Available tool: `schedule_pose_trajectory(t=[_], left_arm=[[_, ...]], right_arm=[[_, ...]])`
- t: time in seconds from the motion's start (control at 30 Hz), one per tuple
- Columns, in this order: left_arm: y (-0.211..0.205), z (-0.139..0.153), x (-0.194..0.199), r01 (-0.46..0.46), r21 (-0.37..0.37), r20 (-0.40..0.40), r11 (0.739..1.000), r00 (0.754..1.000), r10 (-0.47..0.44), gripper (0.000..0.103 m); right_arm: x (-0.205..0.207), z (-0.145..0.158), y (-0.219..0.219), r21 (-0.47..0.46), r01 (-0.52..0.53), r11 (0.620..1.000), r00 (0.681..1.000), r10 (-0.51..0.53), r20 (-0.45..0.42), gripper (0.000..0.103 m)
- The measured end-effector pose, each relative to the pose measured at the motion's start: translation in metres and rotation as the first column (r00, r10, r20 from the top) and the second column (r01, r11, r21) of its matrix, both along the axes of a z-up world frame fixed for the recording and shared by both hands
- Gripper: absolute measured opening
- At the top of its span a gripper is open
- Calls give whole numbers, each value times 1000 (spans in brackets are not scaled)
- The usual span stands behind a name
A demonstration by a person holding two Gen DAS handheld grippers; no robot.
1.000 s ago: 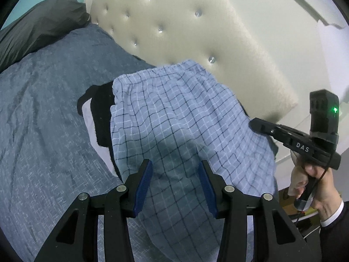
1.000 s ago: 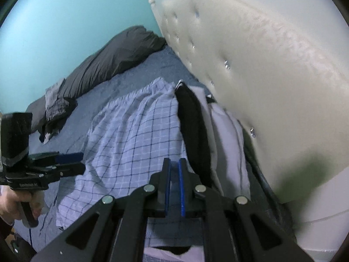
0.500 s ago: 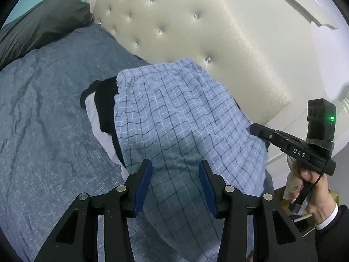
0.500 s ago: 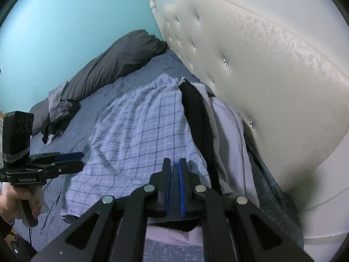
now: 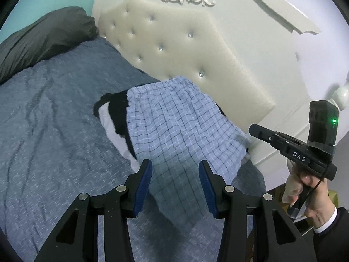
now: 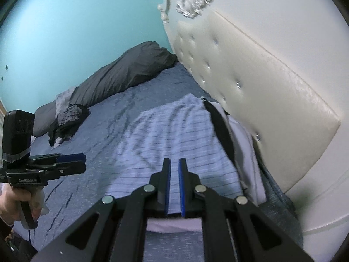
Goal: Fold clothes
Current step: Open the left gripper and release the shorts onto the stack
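Left wrist view: pale blue checked cotton shorts point(image 5: 174, 128) lie flat atop folded clothes point(image 5: 115, 120), so left gripper point(image 5: 175, 187) hovers half-open, empty, right gripper point(image 6: 173, 187) nearly closed, empty

A light-blue check with dark lines is seen on the shorts point(image 5: 178, 126); black point(image 5: 118, 113) and pale lilac garments point(image 6: 242, 144) lie beneath. The bedspread point(image 5: 54, 131) is mottled slate blue — the headboard point(image 5: 174, 43) cream, the wall point(image 6: 76, 32) turquoise, the pillow point(image 6: 130, 72) charcoal.
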State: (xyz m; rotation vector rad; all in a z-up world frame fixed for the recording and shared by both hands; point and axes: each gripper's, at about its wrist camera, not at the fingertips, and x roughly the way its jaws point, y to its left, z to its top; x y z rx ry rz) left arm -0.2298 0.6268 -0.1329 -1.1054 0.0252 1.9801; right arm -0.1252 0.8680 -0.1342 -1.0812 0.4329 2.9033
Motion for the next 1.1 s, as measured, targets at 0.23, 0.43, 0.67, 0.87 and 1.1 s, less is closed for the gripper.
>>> schedule_pose_trajectory(t=[0.23, 0.43, 0.67, 0.87, 1.1], left_arm=[[-43, 36, 16, -42, 11, -42, 999, 998, 42, 48], [-79, 65, 32, -72, 15, -88, 997, 993, 73, 49], [-122, 89, 50, -110, 22, -121, 994, 986, 112, 50], [-156, 105, 66, -133, 40, -137, 990, 981, 137, 50], [-181, 117, 91, -129, 45, -157, 991, 978, 135, 51]], right_arm=[[11, 31, -42, 16, -28, 999, 999, 28, -38, 6], [23, 53, -83, 25, -64, 998, 996, 65, -62, 6], [35, 76, -128, 31, -99, 995, 991, 102, -92, 7], [48, 91, -153, 37, -100, 994, 989, 104, -105, 7], [73, 101, -181, 40, -89, 995, 990, 93, -105, 7]])
